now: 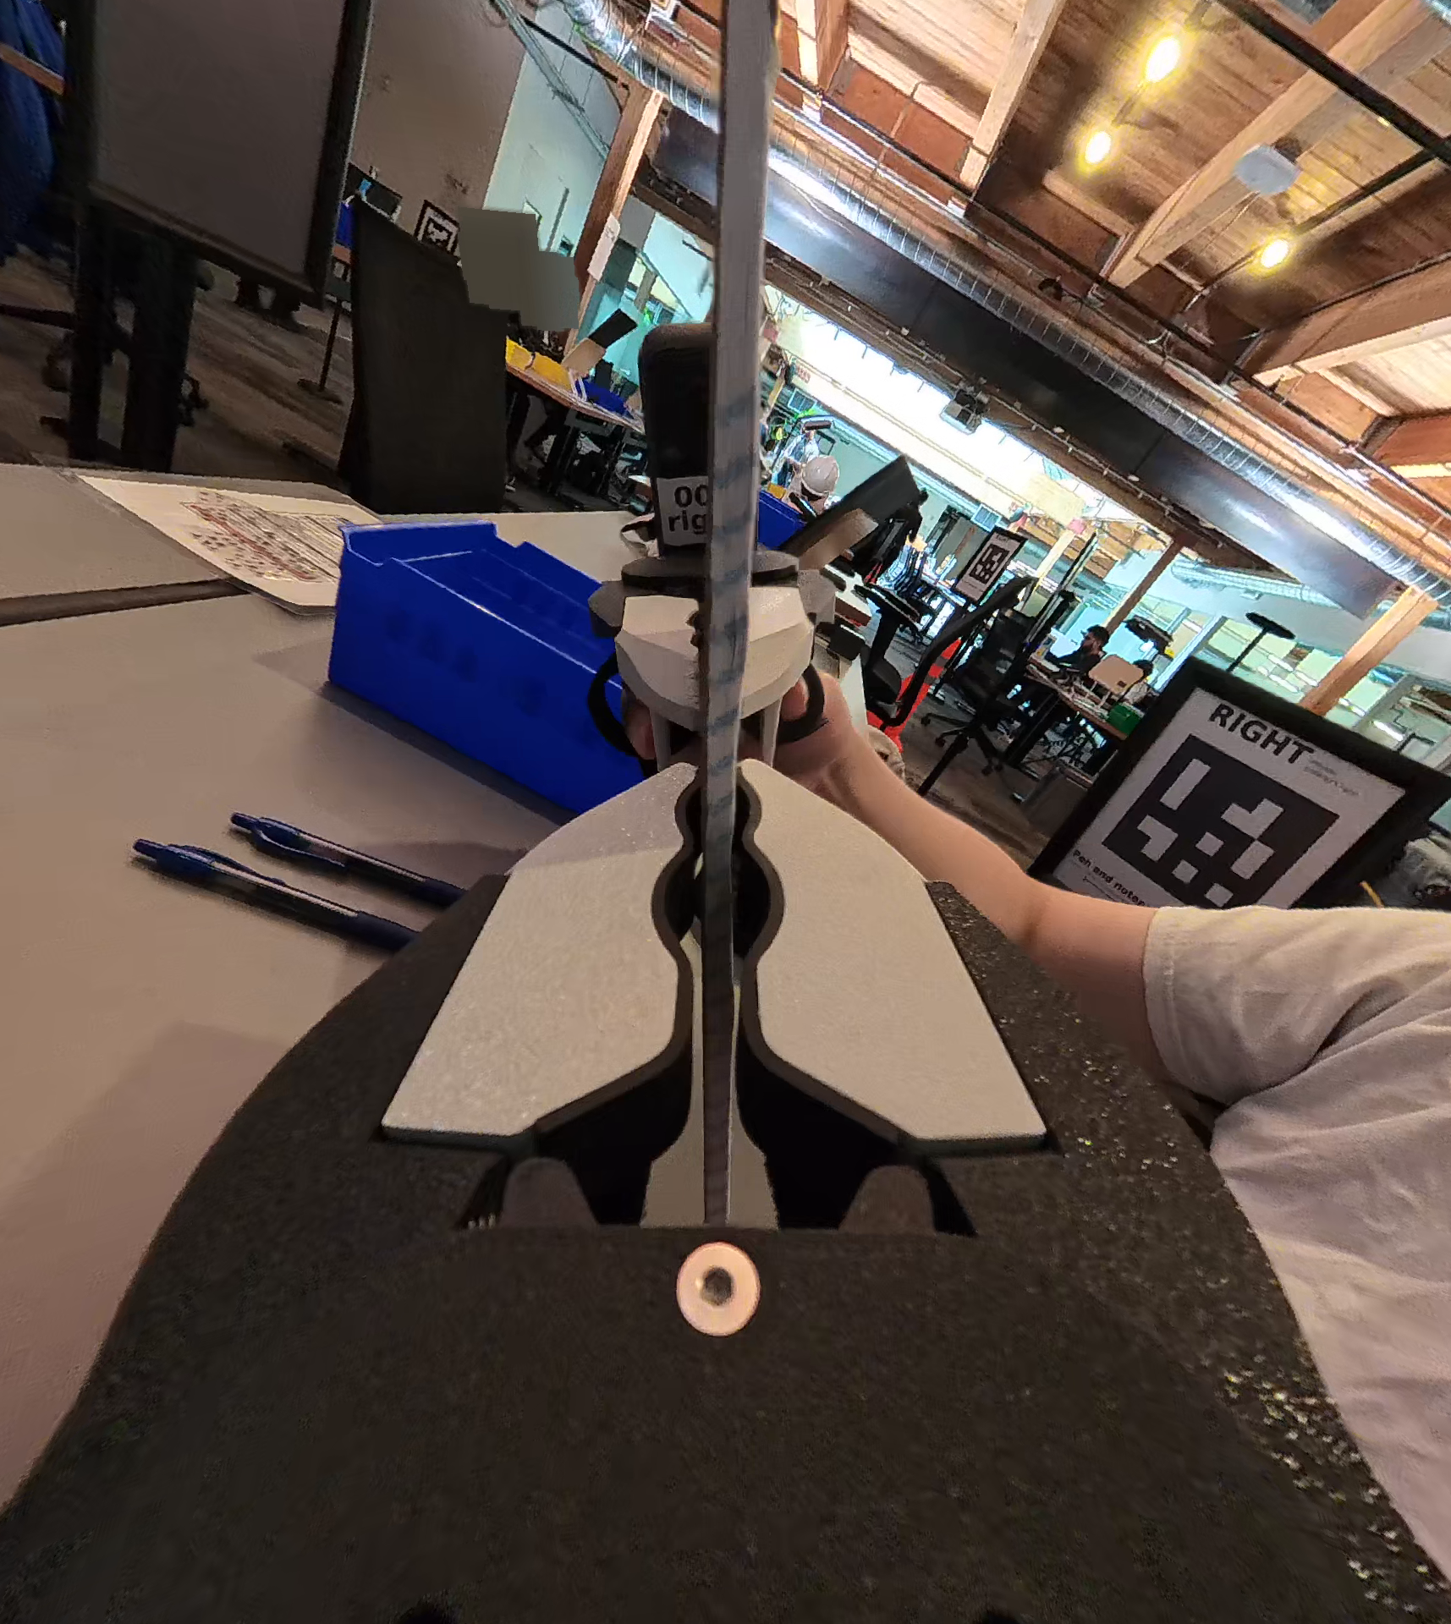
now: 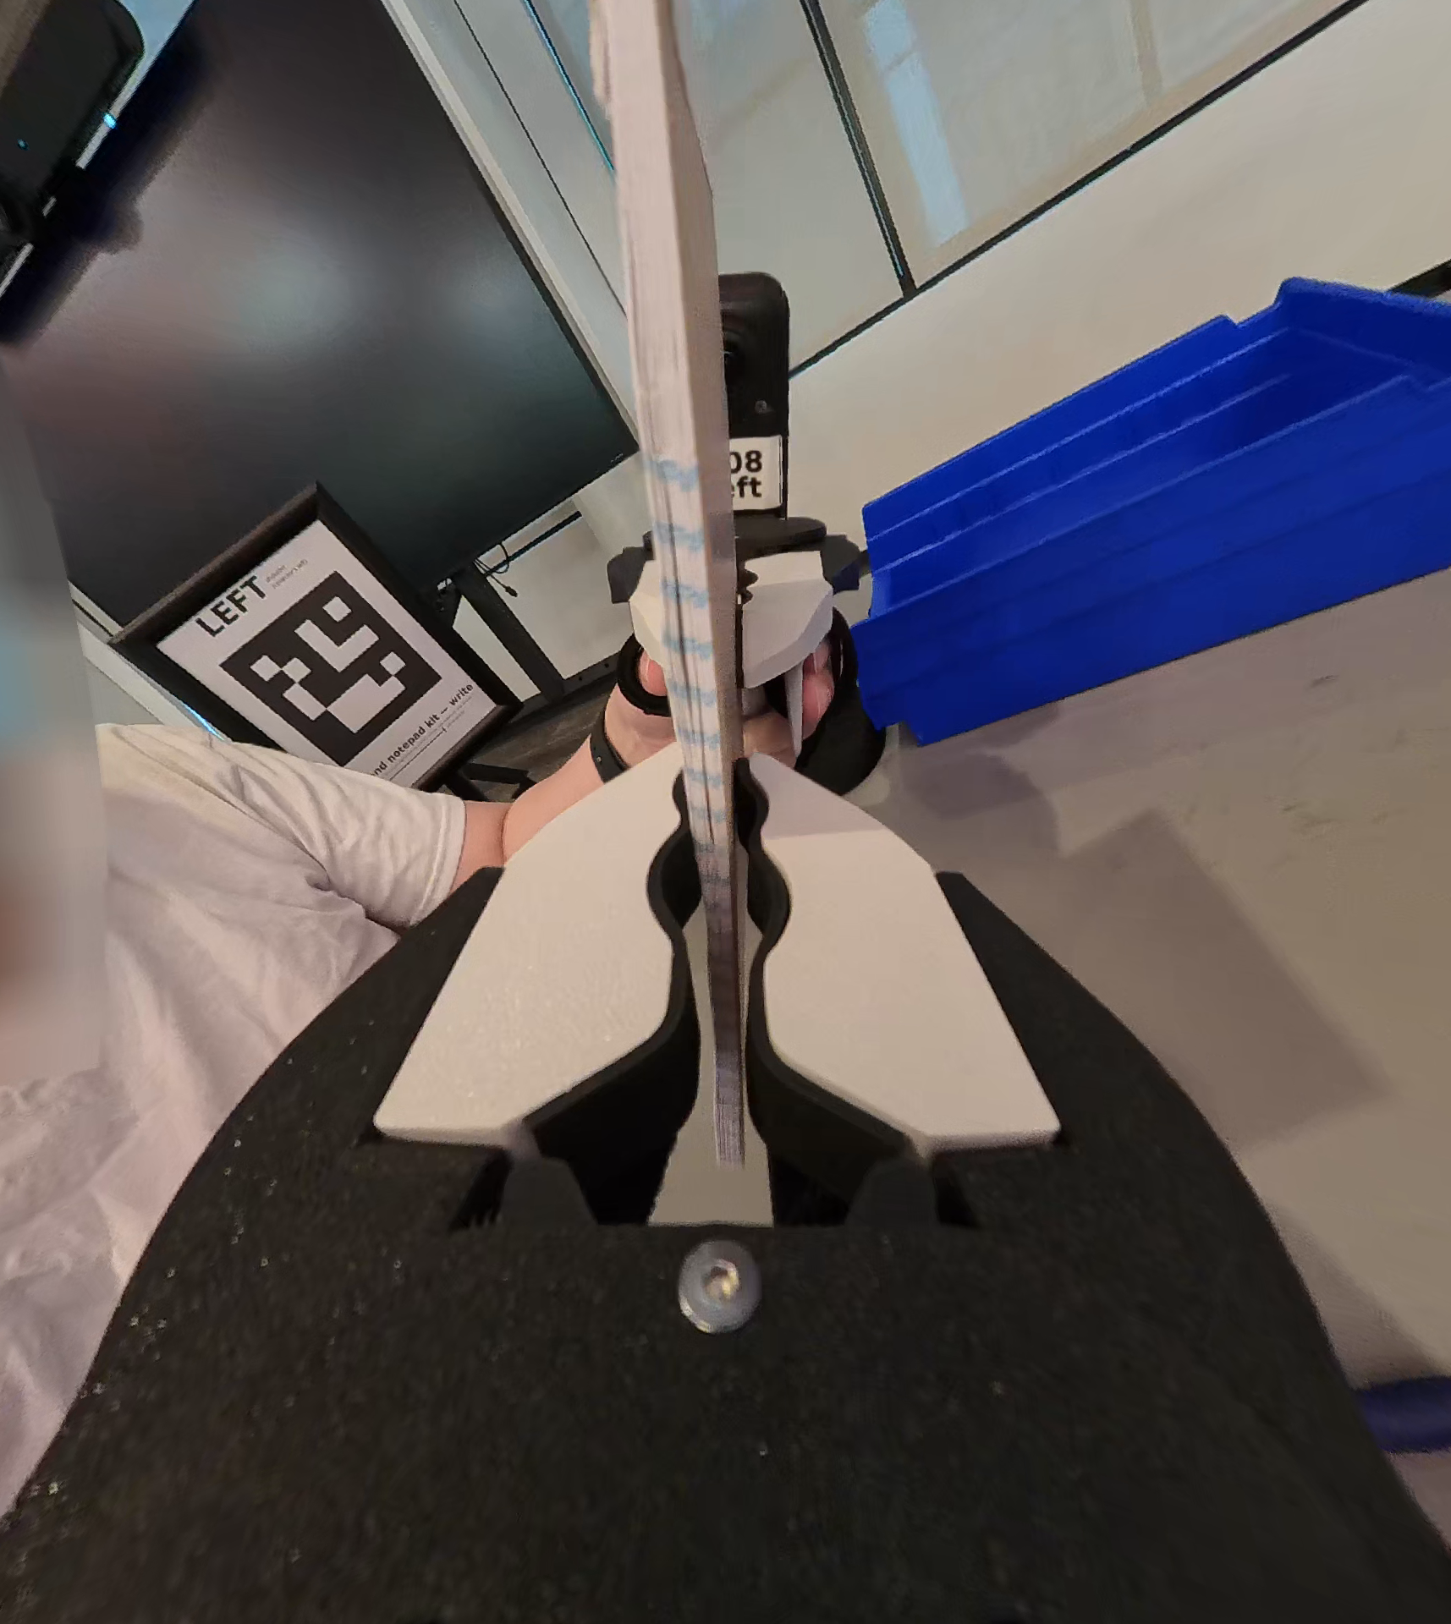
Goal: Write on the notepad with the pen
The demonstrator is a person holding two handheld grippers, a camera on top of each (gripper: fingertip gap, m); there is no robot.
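Grey tabletop (image 1: 89, 791) spreads beneath both grippers in an open workshop with timber ceiling beams. Left of the left gripper (image 1: 717, 791) lie two blue pens (image 1: 282, 892), side by side, pointing toward it. Ahead on the left sits a blue bin (image 1: 458, 641). The notepad (image 1: 726, 615) stands edge-on between both tools, its long axis upright; the left gripper pinches one edge, while the right gripper (image 2: 717, 782) clamps the opposite edge. Framed signs with black-and-white square markers and printed writing stand behind.
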